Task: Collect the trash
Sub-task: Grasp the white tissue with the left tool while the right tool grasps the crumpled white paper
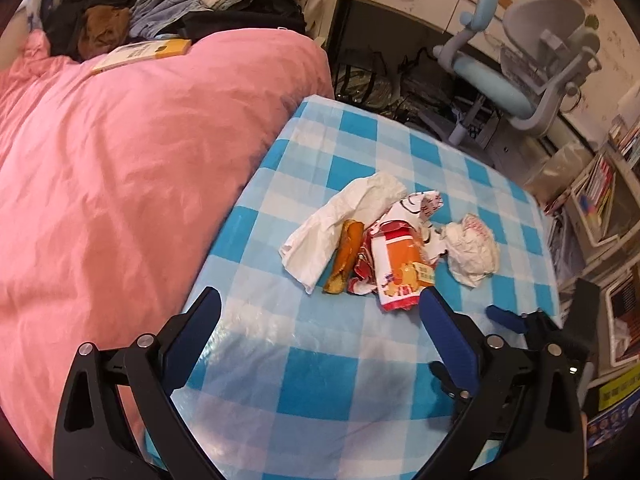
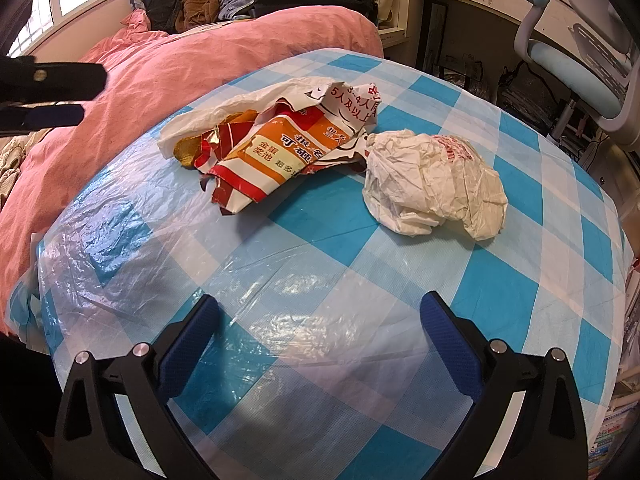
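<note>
Trash lies in a small heap on the blue-and-white checked tablecloth. A flat white paper bag lies at the left, an orange-brown peel beside it, a torn red-and-orange wrapper in the middle and a crumpled white paper ball at the right. In the right wrist view the wrapper and the paper ball lie ahead. My left gripper is open and empty, just short of the heap. My right gripper is open and empty, nearer the table's front.
A pink duvet covers the bed left of the table, with a pile of clothes and a book at its far end. A grey-and-blue desk chair stands beyond the table. Shelves of books stand at the right.
</note>
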Available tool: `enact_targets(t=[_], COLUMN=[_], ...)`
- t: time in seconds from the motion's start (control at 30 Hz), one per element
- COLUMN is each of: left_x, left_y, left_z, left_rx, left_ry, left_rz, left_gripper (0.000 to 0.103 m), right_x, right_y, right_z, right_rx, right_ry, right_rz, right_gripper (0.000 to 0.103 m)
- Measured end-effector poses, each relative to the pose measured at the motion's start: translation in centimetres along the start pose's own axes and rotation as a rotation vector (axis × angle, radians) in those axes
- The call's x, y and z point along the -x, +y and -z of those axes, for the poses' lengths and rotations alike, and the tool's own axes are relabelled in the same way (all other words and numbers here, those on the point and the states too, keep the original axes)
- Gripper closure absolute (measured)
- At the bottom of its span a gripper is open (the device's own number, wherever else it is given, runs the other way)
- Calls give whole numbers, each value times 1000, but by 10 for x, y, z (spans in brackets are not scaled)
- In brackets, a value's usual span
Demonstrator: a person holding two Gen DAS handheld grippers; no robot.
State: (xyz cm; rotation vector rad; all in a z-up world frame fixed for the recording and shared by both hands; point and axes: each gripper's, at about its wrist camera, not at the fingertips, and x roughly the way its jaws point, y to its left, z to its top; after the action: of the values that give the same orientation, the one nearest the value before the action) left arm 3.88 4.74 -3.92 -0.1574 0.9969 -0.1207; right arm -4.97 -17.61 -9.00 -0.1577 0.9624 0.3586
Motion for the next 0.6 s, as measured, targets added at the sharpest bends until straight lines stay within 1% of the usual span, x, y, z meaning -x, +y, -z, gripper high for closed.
enact_targets(t=[0.17,0.3,0.4,0.47,0.5,0.53,0.57,0.6], left_x=[-12,-19,-26,-28,-27,-25,-24,-25], left_y=[4,22,38,42,40,37,31,24], left_z=[-10,-23,-29,-31,-31,-32,-32,-32], left_rx=[-9,71,124,139,139,134,119,96], left_ry=[11,-6,-1,1,-7,-18,-27,-34], left_rz=[-41,-91,-108,-91,-65,-28,25,49], left_gripper=[7,7,8,9,11,15,17,18], right_x=[-1,-2,-1,1,3,7,13,20], right_y=[0,-1,2,0,-1,-4,-7,-10], right_z=[0,-1,-5,-6,-6,-7,-7,-8], right_rx=[1,-40,-35,-42,-55,-72,-88,-102], right_ry=[0,10,58,75,71,56,34,11], right_rz=[2,24,25,23,24,22,14,14], right_gripper=[7,7,7,7,7,7,7,7])
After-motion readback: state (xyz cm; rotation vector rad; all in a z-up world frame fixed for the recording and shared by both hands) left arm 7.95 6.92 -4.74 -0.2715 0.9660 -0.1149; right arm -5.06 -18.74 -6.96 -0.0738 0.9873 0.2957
